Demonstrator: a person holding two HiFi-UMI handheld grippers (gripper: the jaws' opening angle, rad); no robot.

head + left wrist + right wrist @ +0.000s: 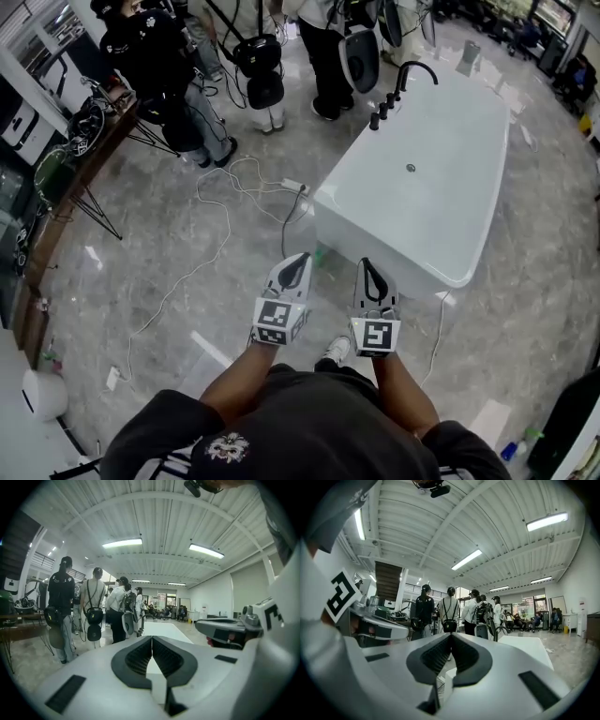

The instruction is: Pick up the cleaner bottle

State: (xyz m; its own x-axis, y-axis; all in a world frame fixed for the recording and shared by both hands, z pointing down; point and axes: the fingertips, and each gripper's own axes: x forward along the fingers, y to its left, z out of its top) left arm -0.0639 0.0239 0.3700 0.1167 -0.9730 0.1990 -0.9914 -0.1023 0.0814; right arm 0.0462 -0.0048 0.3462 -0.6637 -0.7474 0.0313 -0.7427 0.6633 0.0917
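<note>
No cleaner bottle shows clearly. A small greenish object point(319, 254) lies on the floor by the white bathtub's point(375, 246) near corner, partly hidden behind my left gripper; I cannot tell what it is. A bottle-like thing with a green cap point(521, 447) stands at the bottom right edge. My left gripper point(298, 263) point(152, 641) and right gripper point(367, 265) point(451, 639) are held side by side above the floor in front of the tub. Both point forward, and each has its jaws closed together with nothing between them.
The bathtub point(161, 629) point(525, 644) carries a black faucet point(412, 70) at its far end. Several people point(328, 47) stand beyond it. White cables point(234, 187) trail over the marble floor. A cluttered wooden table point(66, 187) runs along the left.
</note>
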